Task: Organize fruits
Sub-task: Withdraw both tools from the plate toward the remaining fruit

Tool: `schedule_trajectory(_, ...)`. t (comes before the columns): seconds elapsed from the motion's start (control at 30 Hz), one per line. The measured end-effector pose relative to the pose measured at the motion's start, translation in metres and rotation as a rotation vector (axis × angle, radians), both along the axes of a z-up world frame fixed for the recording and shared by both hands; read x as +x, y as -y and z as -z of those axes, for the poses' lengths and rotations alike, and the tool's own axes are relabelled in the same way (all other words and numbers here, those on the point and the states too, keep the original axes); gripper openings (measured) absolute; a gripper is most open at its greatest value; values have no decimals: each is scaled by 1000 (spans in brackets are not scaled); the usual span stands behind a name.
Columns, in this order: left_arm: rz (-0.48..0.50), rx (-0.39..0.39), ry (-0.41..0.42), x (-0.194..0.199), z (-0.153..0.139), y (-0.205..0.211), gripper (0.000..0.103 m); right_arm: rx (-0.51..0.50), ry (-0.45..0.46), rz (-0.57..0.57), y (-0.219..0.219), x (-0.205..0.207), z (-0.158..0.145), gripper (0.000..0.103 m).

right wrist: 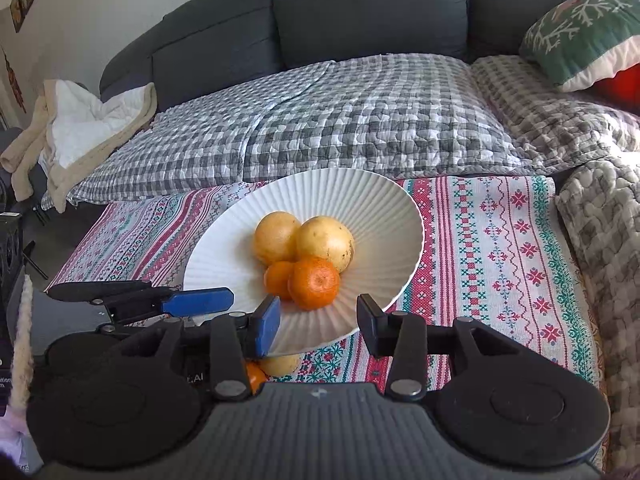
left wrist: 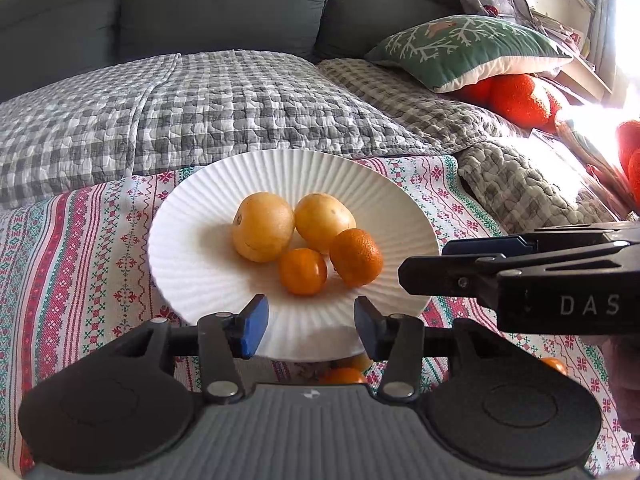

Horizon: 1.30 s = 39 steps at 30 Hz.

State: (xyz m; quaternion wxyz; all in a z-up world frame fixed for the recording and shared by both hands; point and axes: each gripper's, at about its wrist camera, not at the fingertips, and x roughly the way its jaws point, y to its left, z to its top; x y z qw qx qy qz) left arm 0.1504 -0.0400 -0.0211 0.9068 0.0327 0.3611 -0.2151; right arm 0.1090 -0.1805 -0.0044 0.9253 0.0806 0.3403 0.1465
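Mid-sort: four fruits piled on white plate on tabletop, left tongs and right tongs both spread, empty, hovering at plate's near rim; next probably reach for loose oranges under that rim.

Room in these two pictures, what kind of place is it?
Most likely a home living room: a dark grey sofa with a checked quilt over its seat, a snowflake cushion, and a white plate of fruit on a patterned tablecloth.

Both wrist views near, sharing plate
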Motion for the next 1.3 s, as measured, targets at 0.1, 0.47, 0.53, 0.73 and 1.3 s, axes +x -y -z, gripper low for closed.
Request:
schedule_trajectory(0.1,7,8,3,-5,-3,0,59,0,6,0,0,-3,-3,52)
schedule_trajectory(0.47,26,41,9,-31,-18,-3,81,-25,7,43,3,-19,-13,77)
schedule_trajectory(0.53,24,46,6,-37,-21,-5,85,-29,4,50,3,-23,-14,83)
schedule_trajectory(0.73,15,62,6,-54,-24,-12,94,-38,7,34,0,-37,-16,92)
schedule_trajectory(1.3,-16,55,-49,-100,-7,-46,99,-84,8,37,2,-79,-4,102)
